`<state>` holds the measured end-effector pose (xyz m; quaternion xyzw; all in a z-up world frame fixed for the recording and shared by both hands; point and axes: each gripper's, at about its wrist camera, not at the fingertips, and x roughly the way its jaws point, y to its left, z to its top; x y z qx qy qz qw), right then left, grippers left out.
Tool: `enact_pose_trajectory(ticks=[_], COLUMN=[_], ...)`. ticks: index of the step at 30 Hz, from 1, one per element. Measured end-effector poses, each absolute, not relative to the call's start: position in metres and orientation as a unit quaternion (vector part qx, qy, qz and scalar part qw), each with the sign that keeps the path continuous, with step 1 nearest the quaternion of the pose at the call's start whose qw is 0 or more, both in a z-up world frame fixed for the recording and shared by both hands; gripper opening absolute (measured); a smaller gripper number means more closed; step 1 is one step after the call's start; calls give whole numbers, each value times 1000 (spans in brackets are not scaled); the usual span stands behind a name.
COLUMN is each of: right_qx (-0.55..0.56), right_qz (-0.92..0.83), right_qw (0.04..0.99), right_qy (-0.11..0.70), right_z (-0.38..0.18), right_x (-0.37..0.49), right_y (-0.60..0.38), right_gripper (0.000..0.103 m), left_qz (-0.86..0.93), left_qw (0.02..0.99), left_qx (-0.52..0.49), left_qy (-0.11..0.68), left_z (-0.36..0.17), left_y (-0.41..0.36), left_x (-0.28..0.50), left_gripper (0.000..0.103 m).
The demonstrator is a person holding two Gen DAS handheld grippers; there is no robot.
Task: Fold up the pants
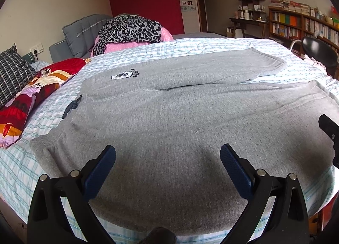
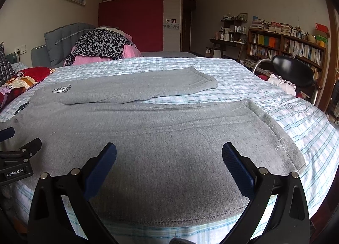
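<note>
Bedroom walls, a red panel [image 2: 131, 23] and a bookshelf [image 2: 286, 46] frame the bed [image 2: 296, 121] in front of you, its plaid sheet carrying the grey pants [image 1: 169, 116] laid flat, waistband to your left and legs running right. Your left gripper [image 1: 167, 152] hovers over the near leg close to the waistband, jaws wide apart and holding nothing; your right gripper [image 2: 169, 151] hangs over the same leg nearer its hem, also spread and empty. Only the left view gives you the waistband corner [image 1: 42, 144] and the dark drawstring [image 1: 72, 106] clearly; the right view catches the drawstring small at its left edge. Only the right view shows the near leg's hem [image 2: 281, 144] with its loose threads, which the left view cuts off at the frame edge. Both views show the far leg's hem [image 2: 203, 80], the logo patch [image 1: 121, 76] and the strip of sheet between the legs. Each camera catches a bit of the other gripper at its margin. You cannot read the logo's small script, and the pants' nearest edge partly hides behind your black finger mounts.
</note>
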<state>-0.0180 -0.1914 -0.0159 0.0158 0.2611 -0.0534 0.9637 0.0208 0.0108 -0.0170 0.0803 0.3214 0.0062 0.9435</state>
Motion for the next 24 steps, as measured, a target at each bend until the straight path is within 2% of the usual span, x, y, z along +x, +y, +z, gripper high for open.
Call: enact_pose_trajectory(ticks=[14, 24], right_qx=[9, 15], right_qz=[-57, -45], right_qw=[967, 961], right_qy=[247, 272], right_z=[7, 10], right_x=[13, 43], right_y=[-198, -205], right_gripper=[101, 101], left_qz=[38, 44], left_qw=[948, 948], left_qx=[71, 73], left_qy=[307, 306], left_z=[2, 14], left_y=[29, 38], left_x=[50, 73], left_gripper=[98, 98])
